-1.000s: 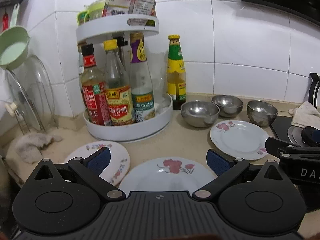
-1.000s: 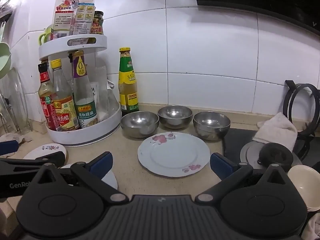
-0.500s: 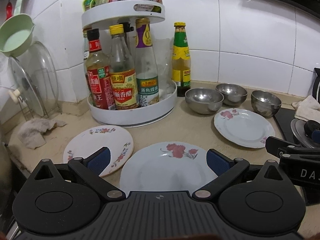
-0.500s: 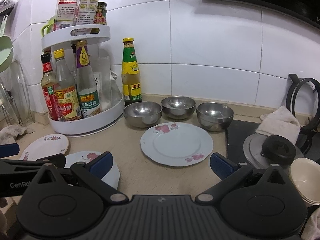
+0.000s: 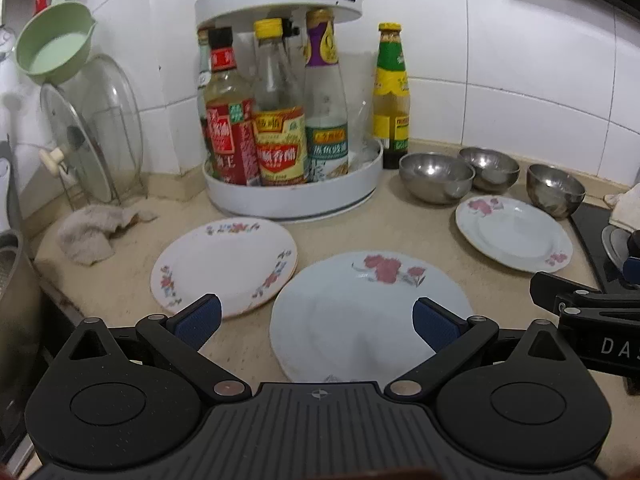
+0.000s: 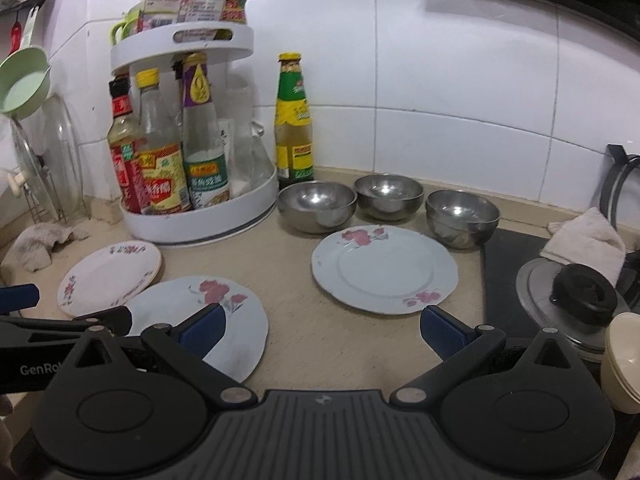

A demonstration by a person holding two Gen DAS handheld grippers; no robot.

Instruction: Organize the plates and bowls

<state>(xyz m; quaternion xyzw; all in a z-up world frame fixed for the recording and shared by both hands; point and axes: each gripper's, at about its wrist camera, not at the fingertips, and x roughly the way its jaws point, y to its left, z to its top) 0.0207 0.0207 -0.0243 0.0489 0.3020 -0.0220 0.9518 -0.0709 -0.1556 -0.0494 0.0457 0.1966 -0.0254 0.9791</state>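
Beige stone worktop (image 5: 400, 232) is carrying everything, with the white two-tier condiment carousel (image 5: 294, 196) sitting at the back left. Largest task item: pale blue round plate with red flower print (image 5: 360, 312), lying flat directly ahead of the left gripper (image 5: 316, 318), near edge sitting between the fingers (image 5: 198, 316). Left is clearly the nearer one; likely first pick. Round, so no long axis; rim approach from the near side looks right. White round plate with small red flowers on the rim (image 5: 224, 266) is lying just beside it on the left, rims near-touching. Third flowered plate (image 6: 384, 268) is lying ahead of the right gripper (image 6: 322, 330), well apart. Three small steel bowls (image 6: 388, 196) are sitting in a row behind it. Both grippers are hovering with fingers spread wide, holding nothing.
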